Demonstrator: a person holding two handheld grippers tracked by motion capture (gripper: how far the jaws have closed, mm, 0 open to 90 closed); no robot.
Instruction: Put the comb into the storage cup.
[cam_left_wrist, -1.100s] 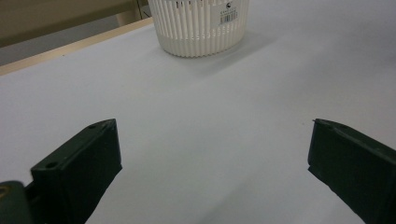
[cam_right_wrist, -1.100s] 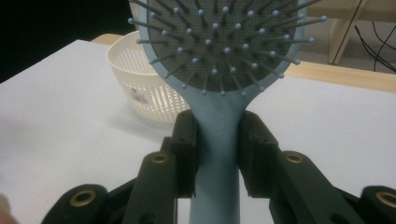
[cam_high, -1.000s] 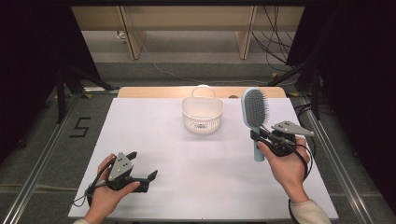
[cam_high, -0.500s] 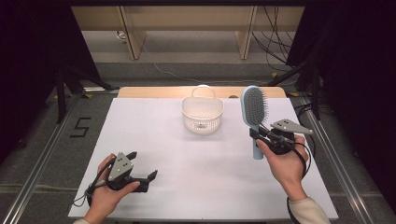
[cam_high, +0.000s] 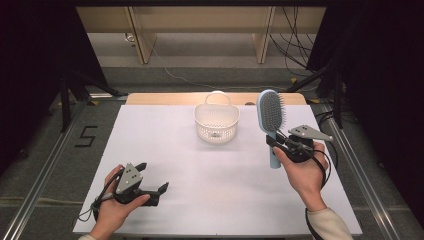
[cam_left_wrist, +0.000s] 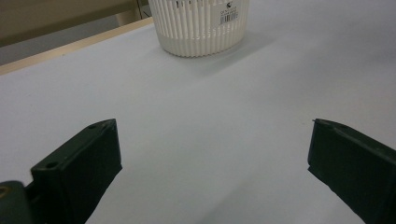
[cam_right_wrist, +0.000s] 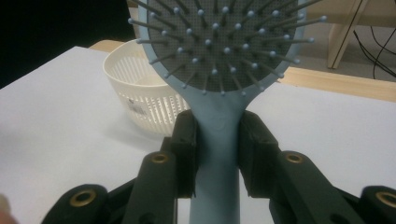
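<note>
Currently, the right gripper (cam_high: 278, 145) clamps the hairbrush (cam_high: 270, 117) by its handle.

Hairbrush position: upright above the white bench (cam_high: 225, 200), near its right edge, pale blue handle pressed between both black jaws, bristles facing the right gripper's camera. The white basket (cam_high: 216, 121) stands on the bench to the left of the brush, well apart from it. The left gripper (cam_high: 150, 187) is held low at the near left of the bench, jaws spread wide with nothing between them, pointing toward the basket.
</note>
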